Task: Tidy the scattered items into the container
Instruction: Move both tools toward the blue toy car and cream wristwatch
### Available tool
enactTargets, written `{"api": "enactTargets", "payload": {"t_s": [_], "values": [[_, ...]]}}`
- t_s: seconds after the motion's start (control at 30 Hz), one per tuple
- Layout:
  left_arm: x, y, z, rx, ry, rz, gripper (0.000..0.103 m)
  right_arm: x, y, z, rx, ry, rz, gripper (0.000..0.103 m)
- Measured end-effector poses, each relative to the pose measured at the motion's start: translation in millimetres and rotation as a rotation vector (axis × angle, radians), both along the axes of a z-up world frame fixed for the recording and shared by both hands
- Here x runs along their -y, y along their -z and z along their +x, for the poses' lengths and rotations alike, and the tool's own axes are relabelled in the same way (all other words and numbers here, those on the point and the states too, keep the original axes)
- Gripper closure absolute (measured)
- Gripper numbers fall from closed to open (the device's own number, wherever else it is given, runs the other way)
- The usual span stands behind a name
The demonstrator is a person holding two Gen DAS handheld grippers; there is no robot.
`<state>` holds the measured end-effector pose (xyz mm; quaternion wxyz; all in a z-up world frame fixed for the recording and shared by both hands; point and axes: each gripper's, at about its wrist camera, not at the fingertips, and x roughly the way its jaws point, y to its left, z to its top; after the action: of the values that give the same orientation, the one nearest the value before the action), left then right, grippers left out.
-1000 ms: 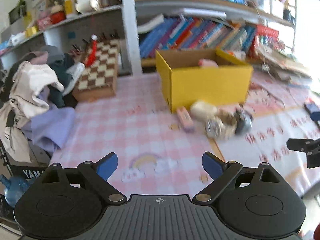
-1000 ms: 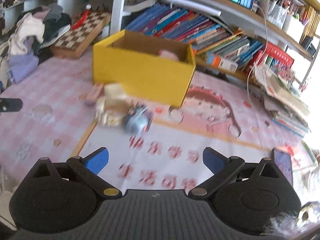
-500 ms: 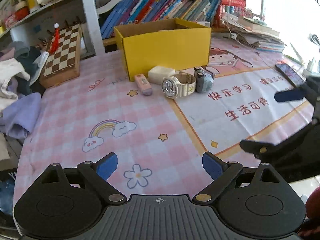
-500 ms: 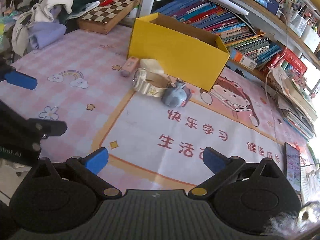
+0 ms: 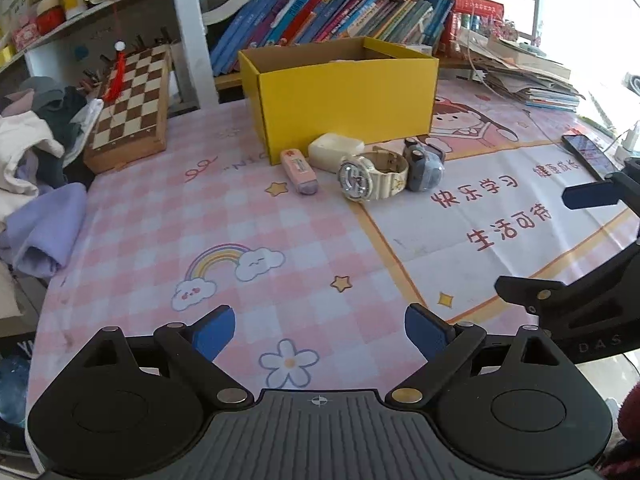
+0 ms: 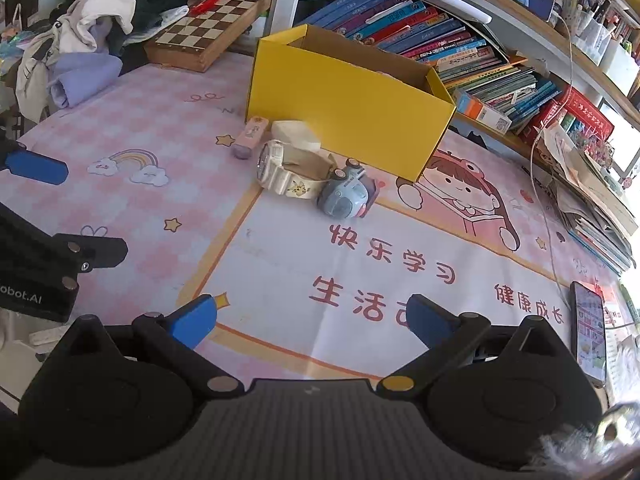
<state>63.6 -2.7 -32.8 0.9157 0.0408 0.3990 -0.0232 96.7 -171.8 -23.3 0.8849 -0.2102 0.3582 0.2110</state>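
Note:
An open yellow cardboard box (image 5: 344, 100) (image 6: 344, 104) stands at the back of the table. In front of it lie a pink eraser (image 5: 299, 171) (image 6: 249, 137), a cream case (image 5: 335, 150) (image 6: 294, 132), a cream wristwatch (image 5: 372, 176) (image 6: 290, 174) and a small blue toy car (image 5: 424, 164) (image 6: 346, 196). My left gripper (image 5: 320, 332) is open and empty, well short of the items. My right gripper (image 6: 312, 320) is open and empty, over the mat's near part. Each gripper shows at the other view's edge.
A chessboard box (image 5: 130, 104) and a heap of clothes (image 5: 36, 148) sit at the back left. Book rows (image 5: 320, 20) fill the shelf behind the box. Stacked books (image 6: 592, 200) lie at the right. A phone (image 6: 590, 334) lies at the table's right edge.
Both grippers have pulled back and lowered from near the box, so the items look farther away. Both stay open and empty. The items have not moved.

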Motion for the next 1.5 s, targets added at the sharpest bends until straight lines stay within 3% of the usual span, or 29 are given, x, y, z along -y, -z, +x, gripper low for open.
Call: {"api": "enactTargets", "payload": {"t_s": [0.27,0.43,0.93,1.17,1.5], "values": [[2.0,4.4,14.5,-0.013,0.019,-0.008,0.009,2.4,1.0,13.3,-0.013,0.000,-0.006,0.003],[0.9,4.9,23.5,-0.007,0.006,-0.020,0.009,5.4,0.9,24.4,-0.034,0.001,0.005,0.021],[7.8,5.2,56.8,-0.022,-0.032,-0.013,0.009,5.8,0.5,73.6,-0.072,-0.046,0.038,0.021],[7.2,9.9,74.4,-0.045,-0.074,-0.047,0.009,4.7,4.2,97.5,-0.090,-0.091,0.040,0.021],[21.2,14.7,91.0,-0.029,-0.066,-0.008,0.010,3.9,16.6,137.7,-0.157,-0.106,0.081,0.023]]}}
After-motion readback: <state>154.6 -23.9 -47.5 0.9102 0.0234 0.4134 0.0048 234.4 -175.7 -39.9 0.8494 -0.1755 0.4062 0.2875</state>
